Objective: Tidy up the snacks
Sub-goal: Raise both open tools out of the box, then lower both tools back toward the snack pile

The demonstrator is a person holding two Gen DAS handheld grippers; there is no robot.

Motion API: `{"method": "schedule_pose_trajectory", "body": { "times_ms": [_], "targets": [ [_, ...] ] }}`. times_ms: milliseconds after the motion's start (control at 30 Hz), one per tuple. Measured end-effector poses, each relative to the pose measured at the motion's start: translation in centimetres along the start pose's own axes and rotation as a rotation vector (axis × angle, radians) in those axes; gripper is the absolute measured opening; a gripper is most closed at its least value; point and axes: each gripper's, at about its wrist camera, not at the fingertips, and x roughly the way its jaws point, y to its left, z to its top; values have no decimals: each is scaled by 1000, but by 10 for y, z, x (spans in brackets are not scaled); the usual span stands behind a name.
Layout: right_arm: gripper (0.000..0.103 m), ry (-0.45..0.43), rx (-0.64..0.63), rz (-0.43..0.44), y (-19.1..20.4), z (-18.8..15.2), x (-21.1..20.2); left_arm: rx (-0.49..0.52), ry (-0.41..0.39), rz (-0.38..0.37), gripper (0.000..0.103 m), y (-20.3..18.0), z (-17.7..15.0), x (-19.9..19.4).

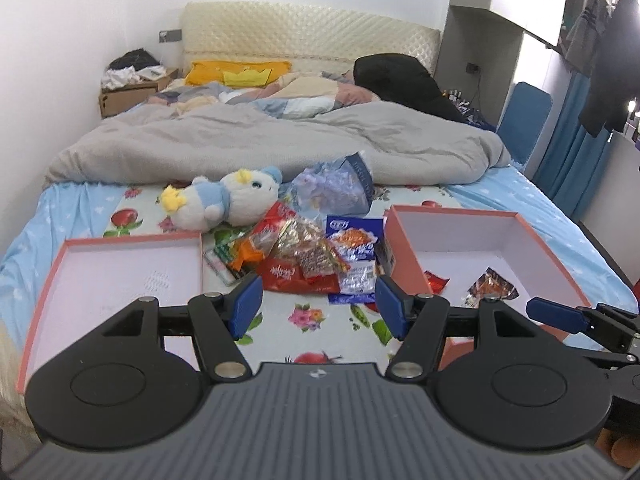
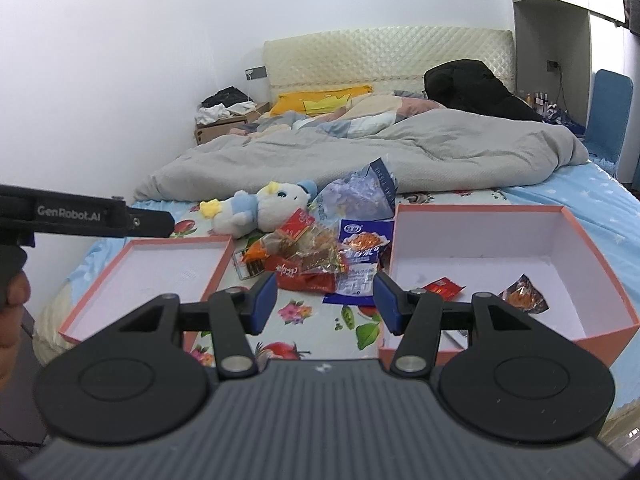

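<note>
- Hovering above the bed's near end, the left claw (image 1: 318, 306) has its blue pads wide apart with nothing between them; only the flowered sheet (image 1: 316, 320) shows in the gap.
- The right claw (image 2: 324, 300) hangs likewise, its jaws parted and empty, pointing at the same spot from slightly further right.
- Just beyond both claws lies the snack pile (image 1: 304, 258): red, orange and clear packets heaped together, with a blue-and-white packet (image 1: 352, 248) on its right side.
- Right of the pile stands the deep pink box (image 1: 556, 264), white inside, holding a red packet (image 1: 436, 280) and an orange packet (image 1: 490, 284) on its floor.
- Left of the pile lies the shallow pink lid (image 1: 44, 284), open side up, with nothing visible in it.
- Behind the pile rest a plush toy (image 1: 228, 200) on its side and a crumpled bluish bag (image 1: 332, 188), both near the edge of the grey duvet (image 1: 280, 140).
- In the right wrist view a hand (image 2: 12, 308) shows at the left edge, under the other tool's black body.
</note>
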Motion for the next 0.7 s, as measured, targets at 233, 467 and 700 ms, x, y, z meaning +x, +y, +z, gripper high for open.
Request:
{"method": "schedule_pose_trajectory", "body": {
  "times_ms": [233, 467, 700],
  "targets": [
    [56, 8, 12, 1, 3, -5, 10, -16, 15, -15, 68, 13, -9, 22],
    [56, 50, 10, 11, 3, -11, 28, -77, 66, -1, 68, 36, -22, 55],
    [56, 102, -27, 18, 11, -7, 59, -153, 99, 15, 68, 61, -28, 83]
  ]
}}
